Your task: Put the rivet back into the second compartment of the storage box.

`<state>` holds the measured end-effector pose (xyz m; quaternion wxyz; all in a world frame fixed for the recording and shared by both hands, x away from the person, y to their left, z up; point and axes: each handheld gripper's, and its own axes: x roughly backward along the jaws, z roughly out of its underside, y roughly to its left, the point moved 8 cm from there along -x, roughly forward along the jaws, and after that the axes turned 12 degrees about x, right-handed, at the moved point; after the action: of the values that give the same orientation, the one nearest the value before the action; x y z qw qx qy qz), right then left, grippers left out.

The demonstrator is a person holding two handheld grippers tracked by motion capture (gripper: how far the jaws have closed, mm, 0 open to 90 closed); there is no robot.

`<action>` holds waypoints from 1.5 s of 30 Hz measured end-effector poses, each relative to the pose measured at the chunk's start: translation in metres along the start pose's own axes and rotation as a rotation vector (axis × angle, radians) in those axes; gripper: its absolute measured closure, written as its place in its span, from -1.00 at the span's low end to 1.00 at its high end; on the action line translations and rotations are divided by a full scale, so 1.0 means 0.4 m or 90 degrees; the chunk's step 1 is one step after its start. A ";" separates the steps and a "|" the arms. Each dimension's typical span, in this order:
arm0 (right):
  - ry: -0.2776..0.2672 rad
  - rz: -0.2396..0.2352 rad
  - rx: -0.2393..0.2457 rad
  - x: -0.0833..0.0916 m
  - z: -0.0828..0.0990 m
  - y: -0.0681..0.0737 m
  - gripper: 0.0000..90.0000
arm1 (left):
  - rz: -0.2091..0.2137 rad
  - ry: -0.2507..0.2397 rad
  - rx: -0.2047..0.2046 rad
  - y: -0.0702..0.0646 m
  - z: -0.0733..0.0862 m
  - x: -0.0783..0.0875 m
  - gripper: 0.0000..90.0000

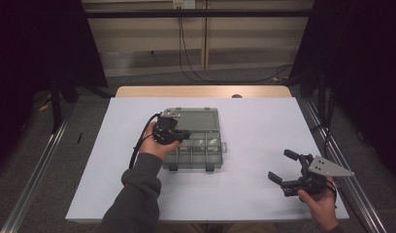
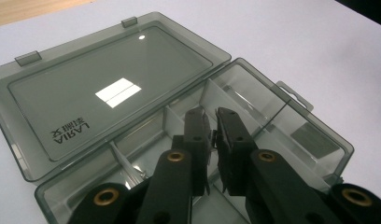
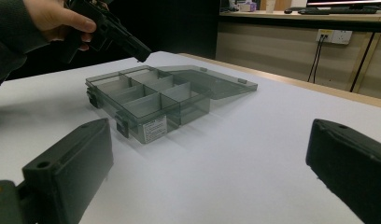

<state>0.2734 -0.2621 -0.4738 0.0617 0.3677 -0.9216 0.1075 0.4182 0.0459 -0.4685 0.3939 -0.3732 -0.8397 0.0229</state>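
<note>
The left gripper [image 1: 179, 136] hangs with jaws nearly together, nothing between them, just above the divided compartments of the open organizer box [image 1: 198, 145], whose lid [image 2: 104, 88] lies flat beyond it. Well apart to the right, the right gripper [image 1: 286, 167] rests on the bench [image 1: 244, 194], jaws spread wide and empty.

In the high view the left gripper [image 1: 171, 131] and hand [image 1: 157, 144] cover the box's [image 1: 198, 141] left compartments. The lid [image 2: 100, 88] lettering is too small to read with certainty, and the box's lower corners are cut off at the frame bottom. The label [image 3: 155, 128] print is illegible. The right gripper's [image 3: 212, 172] jaws are cropped at the frame edges.
</note>
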 end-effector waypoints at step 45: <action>0.000 0.001 -0.005 0.001 0.002 -0.003 -0.99 | -0.018 -0.013 0.031 0.028 0.002 -0.035 0.37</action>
<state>0.2739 -0.2636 -0.4742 0.0631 0.3665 -0.9224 0.1042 0.4302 0.0451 -0.4820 0.3947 -0.3515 -0.8479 0.0411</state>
